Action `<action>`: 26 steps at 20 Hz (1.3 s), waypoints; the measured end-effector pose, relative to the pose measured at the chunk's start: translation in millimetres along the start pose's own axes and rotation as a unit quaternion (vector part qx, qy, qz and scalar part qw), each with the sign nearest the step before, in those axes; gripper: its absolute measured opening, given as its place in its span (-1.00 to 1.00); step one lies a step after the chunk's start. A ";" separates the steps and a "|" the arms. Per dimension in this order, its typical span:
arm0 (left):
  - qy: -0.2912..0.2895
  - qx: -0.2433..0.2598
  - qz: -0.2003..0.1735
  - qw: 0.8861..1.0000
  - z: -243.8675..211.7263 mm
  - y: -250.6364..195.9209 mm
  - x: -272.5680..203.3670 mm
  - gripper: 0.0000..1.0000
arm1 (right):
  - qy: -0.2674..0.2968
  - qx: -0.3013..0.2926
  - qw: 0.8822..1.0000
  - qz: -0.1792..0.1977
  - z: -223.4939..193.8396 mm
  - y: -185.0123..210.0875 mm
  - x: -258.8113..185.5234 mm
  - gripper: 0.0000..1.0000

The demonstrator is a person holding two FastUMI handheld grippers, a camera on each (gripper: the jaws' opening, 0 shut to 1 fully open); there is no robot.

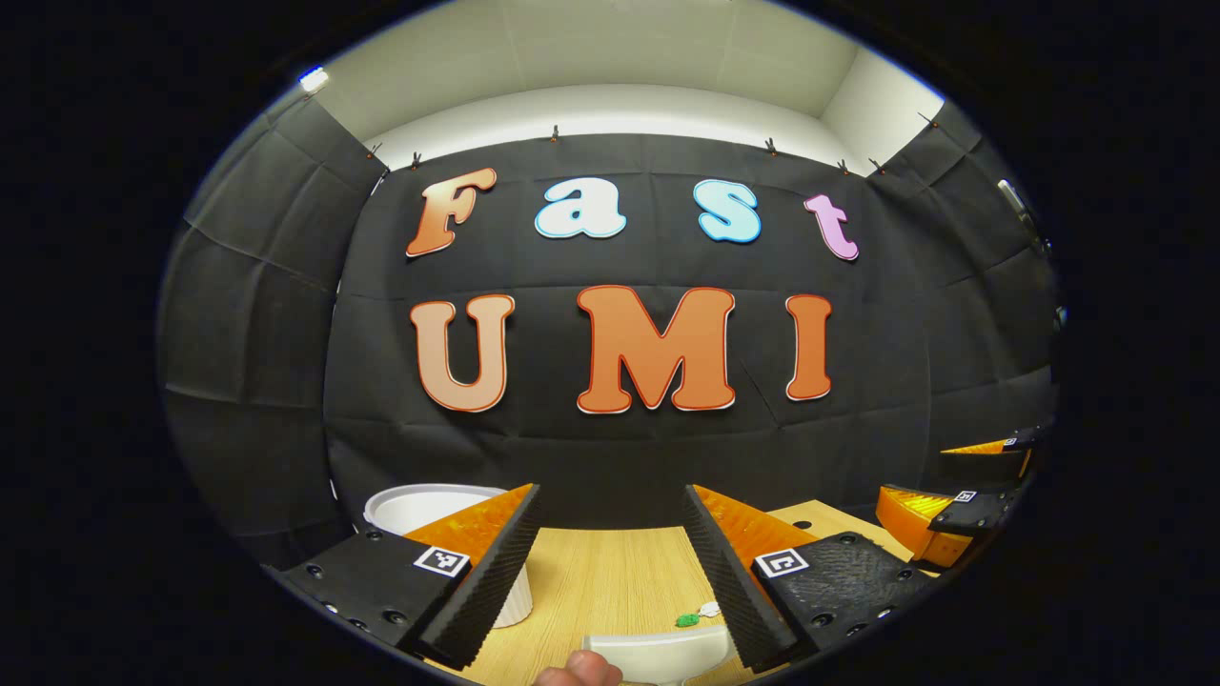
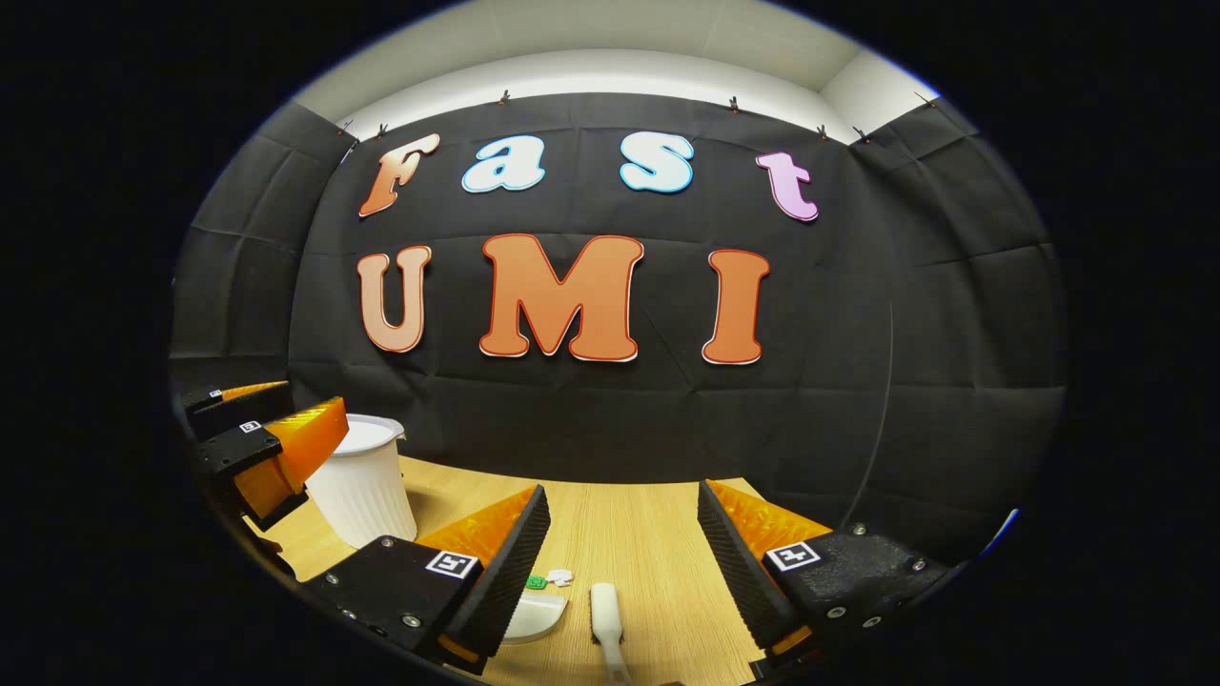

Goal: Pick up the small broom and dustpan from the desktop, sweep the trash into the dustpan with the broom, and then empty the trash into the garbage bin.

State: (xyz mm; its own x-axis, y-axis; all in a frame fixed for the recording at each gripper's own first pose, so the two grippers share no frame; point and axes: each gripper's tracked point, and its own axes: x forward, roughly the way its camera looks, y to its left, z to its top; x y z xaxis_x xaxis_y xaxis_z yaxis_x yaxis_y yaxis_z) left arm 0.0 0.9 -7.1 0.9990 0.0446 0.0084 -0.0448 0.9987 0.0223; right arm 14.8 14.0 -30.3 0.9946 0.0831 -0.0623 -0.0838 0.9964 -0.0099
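In the left gripper view my left gripper (image 1: 613,495) stands open above the wooden desktop (image 1: 610,581), nothing between its fingers. The white dustpan (image 1: 658,653) lies just below it. A green scrap (image 1: 688,620) and a white scrap (image 1: 710,608) of trash rest beside the dustpan's far edge. In the right gripper view my right gripper (image 2: 624,491) is open too. The small white broom (image 2: 607,610) lies on the desk between its fingers, untouched. The dustpan (image 2: 538,615) and the trash (image 2: 548,578) sit left of the broom. The white ribbed garbage bin (image 2: 362,481) stands at the left.
The bin (image 1: 429,505) rises behind my left finger. A fingertip of a hand (image 1: 577,670) pokes in at the bottom edge. The right gripper (image 1: 953,481) shows at the far right, the left gripper (image 2: 276,414) beside the bin. Black cloth walls close off the desk's back.
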 end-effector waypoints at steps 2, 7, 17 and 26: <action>0.020 0.002 -0.008 1.000 -14.6 -1.2 0.2 0.85 | 0.011 -0.002 1.000 -0.006 -10.4 1.9 -0.5 0.88; 0.121 -0.011 -0.048 0.991 -88.9 -19.5 -2.3 0.86 | 0.097 -0.010 0.995 -0.011 -75.6 8.7 6.4 0.88; 0.368 -0.017 -0.026 0.929 -249.9 -36.2 -4.6 0.89 | 0.356 -0.002 0.934 0.036 -241.5 12.4 30.4 0.89; 0.561 -0.060 -0.010 0.825 -308.2 -19.5 -37.9 0.93 | 0.454 -0.037 0.888 0.061 -295.0 16.8 36.1 0.89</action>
State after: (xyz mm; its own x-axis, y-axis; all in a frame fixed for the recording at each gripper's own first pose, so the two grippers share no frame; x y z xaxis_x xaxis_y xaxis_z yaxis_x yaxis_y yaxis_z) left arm -34.7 -13.3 -316.0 0.3800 -0.0461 -0.9238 -0.0944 0.9916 -0.0883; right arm 31.3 29.3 -327.1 0.5212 0.1101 -0.8463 -0.2239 0.9745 -0.0111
